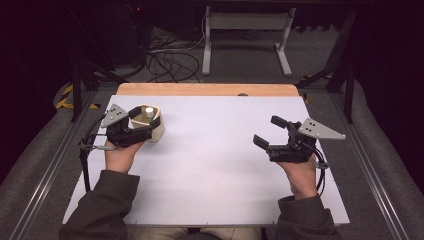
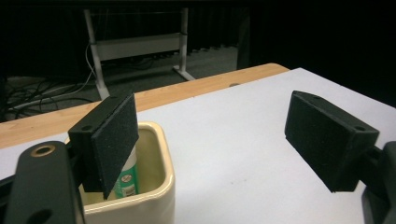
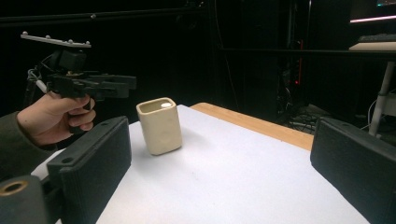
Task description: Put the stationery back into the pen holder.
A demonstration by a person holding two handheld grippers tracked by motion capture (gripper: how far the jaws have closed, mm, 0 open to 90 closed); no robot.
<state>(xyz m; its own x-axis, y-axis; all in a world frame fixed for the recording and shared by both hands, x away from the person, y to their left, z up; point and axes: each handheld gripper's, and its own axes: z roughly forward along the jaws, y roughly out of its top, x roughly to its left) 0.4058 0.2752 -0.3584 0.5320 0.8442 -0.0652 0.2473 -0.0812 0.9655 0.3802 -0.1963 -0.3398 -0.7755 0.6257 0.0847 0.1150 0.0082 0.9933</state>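
Where one jaw dips in, bottle (image 2: pixel 127 179) half-hidden inside cream cup (image 2: pixel 154 186).

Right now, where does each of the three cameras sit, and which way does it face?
High view: above the person's side, looking forward and down on the white table; both forearms, left gripper, right gripper.
Left gripper view: rides that gripper, facing the far wooden edge; open jaws.
Right gripper view: faces across the table; open jaws, other hand.
All share the cream ceramic cup.
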